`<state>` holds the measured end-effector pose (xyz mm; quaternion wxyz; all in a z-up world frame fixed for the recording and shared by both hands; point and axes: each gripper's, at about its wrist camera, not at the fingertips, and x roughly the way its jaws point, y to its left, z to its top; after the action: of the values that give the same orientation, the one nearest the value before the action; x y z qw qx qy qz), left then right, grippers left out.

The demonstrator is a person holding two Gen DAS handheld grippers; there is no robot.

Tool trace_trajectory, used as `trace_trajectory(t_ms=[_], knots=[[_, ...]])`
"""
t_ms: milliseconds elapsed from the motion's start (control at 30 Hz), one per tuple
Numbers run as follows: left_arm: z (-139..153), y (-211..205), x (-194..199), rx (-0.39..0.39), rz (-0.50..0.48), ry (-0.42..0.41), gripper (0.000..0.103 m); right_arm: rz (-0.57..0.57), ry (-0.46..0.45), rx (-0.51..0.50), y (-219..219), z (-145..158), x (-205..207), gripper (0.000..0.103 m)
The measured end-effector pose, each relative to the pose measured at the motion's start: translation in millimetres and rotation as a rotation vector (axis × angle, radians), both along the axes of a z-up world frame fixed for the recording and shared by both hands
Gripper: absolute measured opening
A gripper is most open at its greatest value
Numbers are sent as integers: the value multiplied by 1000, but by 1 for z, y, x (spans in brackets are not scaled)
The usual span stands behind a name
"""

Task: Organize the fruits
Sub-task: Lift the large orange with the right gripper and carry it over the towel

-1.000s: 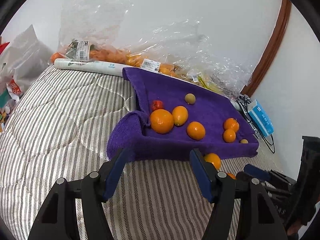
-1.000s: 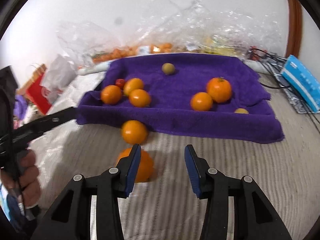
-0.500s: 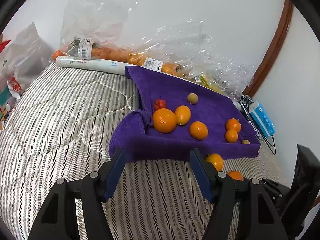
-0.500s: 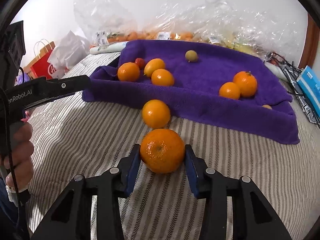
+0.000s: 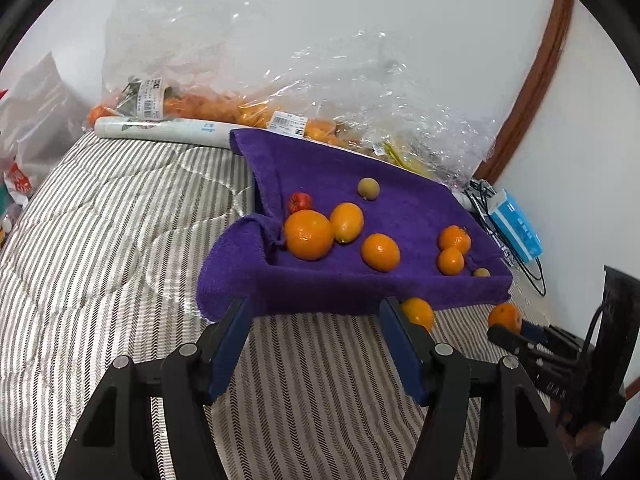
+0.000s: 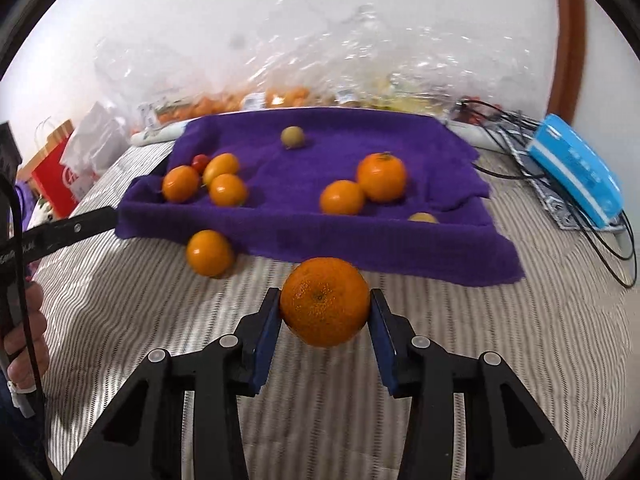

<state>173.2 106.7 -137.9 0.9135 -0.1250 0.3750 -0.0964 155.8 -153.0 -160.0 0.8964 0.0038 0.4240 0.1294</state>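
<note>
Change: since a second ago my right gripper [image 6: 325, 312] has closed in on the large round orange mandarin [image 6: 325, 301] that lay on the bed beside it, and now carries it clear of the cover; my left gripper [image 5: 314, 346] has barely shifted.
Right fingers: the blue pads [image 6: 269, 338] press the mandarin on both sides at its widest part, so I judge it will not roll out.
Left fingers: spread wide with nothing between them, hovering over the grey-and-white striped quilted bed cover [image 5: 100, 240], near the front edge of the cloth, ready for the next fruit, I think.
Purple terry towel [image 6: 360, 152]: laid on the bed as the sorting area, its near left corner folded up, which keeps the fruit from rolling off that side.
Fruit on towel: a left cluster of three orange fruits and a small red one [image 6: 200, 161], a pair to the right, a greenish-yellow round fruit [image 6: 292, 137] at the far side.
Loose fruit: one smaller orange mandarin [image 6: 209, 253] lies on the bed, just in front of the towel's near edge, left of the held one.
Stage: I judge the held mandarin is headed for the towel, then the loose one.
Clutter: clear plastic bags [image 5: 280, 80] along the far wall; a blue box [image 6: 576, 168] at far right.
</note>
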Motion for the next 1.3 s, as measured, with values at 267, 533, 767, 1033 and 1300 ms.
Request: trace_trajectory(t_ms=[267,533,767,1033,1300], knots=[[1,-4,-1,4,-17,-2,64,-20,-2,-2,-8,-2,2,43],[0,-11,-1,31,-38,-2,64,-25,-6,20,-12,-1,1,43],[0,-15,1,47,-39,21,64,-37,-17,28,-17,4,-1,43],[3,-24,1,60,-46,30,64,-43,-27,39,-23,6,-2,43],[-5,-31,3,39,-45,67,64,-51,-38,45,-32,7,-6,43]])
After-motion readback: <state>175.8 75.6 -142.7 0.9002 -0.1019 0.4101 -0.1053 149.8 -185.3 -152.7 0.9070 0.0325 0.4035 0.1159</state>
